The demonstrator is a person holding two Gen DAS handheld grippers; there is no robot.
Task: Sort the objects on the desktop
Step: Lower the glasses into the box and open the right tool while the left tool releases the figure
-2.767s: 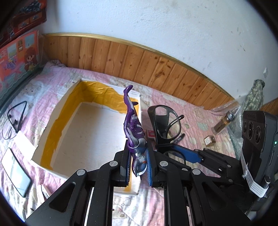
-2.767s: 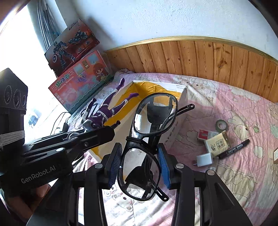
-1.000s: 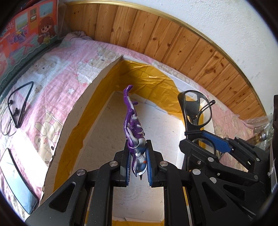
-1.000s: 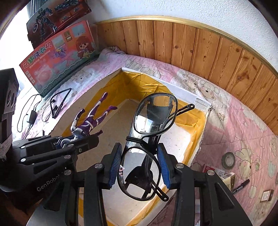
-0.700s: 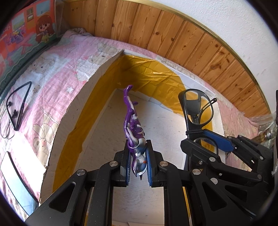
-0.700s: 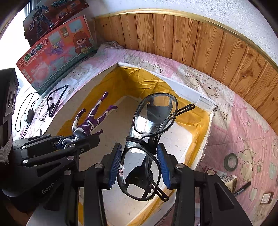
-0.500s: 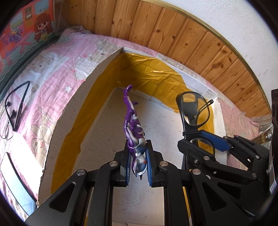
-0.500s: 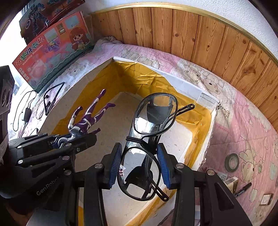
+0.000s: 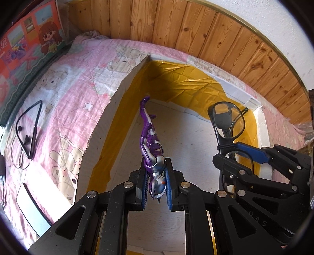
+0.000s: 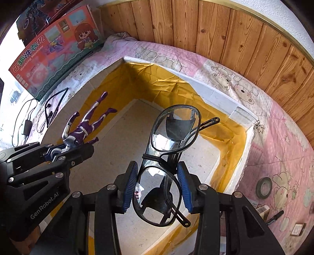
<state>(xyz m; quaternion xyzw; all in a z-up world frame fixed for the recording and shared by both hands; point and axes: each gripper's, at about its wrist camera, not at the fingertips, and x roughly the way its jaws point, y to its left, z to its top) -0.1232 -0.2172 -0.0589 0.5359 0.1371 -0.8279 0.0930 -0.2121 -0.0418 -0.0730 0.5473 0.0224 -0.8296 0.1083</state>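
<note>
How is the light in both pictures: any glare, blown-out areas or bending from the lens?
Left wrist view: the wood panelling bows strongly, corners go black, sunlight even. Right wrist view: same bowing; the upper-left edge is blown out white; the glasses lenses show reflections.

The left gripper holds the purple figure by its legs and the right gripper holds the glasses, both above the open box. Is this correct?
Not quite. The left gripper holds the purple figure by its head, legs pointing away, as the left wrist view shows. The right gripper does hold the glasses above the box.

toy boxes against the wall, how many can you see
2. The orange washing machine toy box leans against the wall left of the foam bin; a darker robot-picture box sits above it, partly cut off. More may lie outside the frame.
</note>
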